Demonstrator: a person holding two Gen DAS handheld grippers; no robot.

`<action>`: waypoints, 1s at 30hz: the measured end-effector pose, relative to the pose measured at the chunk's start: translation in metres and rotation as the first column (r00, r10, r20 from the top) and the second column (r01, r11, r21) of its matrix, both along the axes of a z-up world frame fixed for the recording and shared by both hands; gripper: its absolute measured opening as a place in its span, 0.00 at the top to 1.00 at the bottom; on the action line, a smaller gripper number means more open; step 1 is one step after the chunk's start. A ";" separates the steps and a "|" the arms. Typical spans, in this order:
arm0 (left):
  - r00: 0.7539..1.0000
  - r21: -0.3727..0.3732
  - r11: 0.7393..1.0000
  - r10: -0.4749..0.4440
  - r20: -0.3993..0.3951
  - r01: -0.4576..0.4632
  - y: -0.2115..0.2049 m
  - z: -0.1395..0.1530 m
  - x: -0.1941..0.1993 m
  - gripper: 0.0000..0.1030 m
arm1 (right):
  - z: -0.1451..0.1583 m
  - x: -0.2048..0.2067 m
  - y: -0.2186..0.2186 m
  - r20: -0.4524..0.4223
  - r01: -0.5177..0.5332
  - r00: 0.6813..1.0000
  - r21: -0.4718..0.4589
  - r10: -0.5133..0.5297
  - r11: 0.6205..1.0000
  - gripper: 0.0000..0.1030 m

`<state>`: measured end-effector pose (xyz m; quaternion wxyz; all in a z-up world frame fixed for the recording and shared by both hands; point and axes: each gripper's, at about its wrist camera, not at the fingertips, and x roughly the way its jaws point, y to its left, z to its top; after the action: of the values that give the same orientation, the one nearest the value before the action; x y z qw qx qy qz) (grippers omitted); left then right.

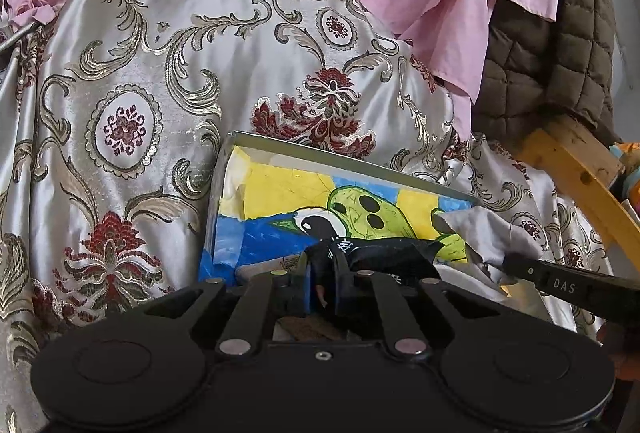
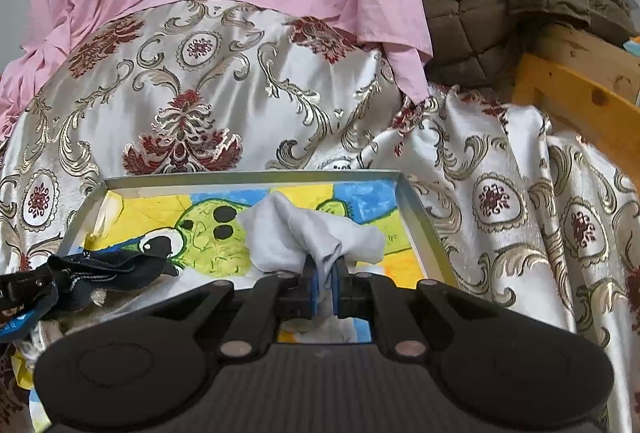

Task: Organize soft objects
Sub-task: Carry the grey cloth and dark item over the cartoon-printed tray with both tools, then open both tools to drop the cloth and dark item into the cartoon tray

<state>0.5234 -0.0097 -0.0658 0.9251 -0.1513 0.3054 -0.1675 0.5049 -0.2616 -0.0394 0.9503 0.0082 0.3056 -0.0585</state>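
While the left wrist view looks over a metal tray (image 1: 240,149) lined with a painted cartoon sheet (image 1: 280,193), the left hand-held gripper (image 1: 326,285) is clamped on a black cloth (image 1: 384,253) bunched between its blue pads above the tray's near end; the right hand-held gripper (image 1: 516,267) enters from the right, touching a grey cloth (image 1: 484,233). From the right wrist view, the right hand-held gripper (image 2: 326,283) is pinched tight on the grey cloth (image 2: 304,229), which fans out over the tray (image 2: 416,209), with the black cloth (image 2: 108,267) at left, all on patterned satin fabric (image 2: 200,93).
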 end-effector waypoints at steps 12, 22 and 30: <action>1.000 0.047 0.999 0.007 0.016 -0.008 -0.009 0.010 -0.009 0.75 | 0.001 -0.010 0.001 -0.014 -0.022 1.000 0.019 0.022 1.000 0.68; 0.997 0.059 0.998 -0.020 0.081 0.015 -0.025 0.045 -0.041 0.37 | 0.029 -0.043 0.000 0.020 -0.060 0.998 0.030 0.059 0.998 0.42; 0.990 0.102 0.995 -0.015 0.139 0.001 -0.029 0.072 -0.074 0.28 | 0.063 -0.078 -0.002 0.079 -0.092 0.993 0.039 0.089 0.995 0.23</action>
<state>0.4498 -0.0386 0.0059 0.9501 -0.0907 0.2486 -0.1654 0.4273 -0.2638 0.0238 0.9627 0.0168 0.2699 -0.0084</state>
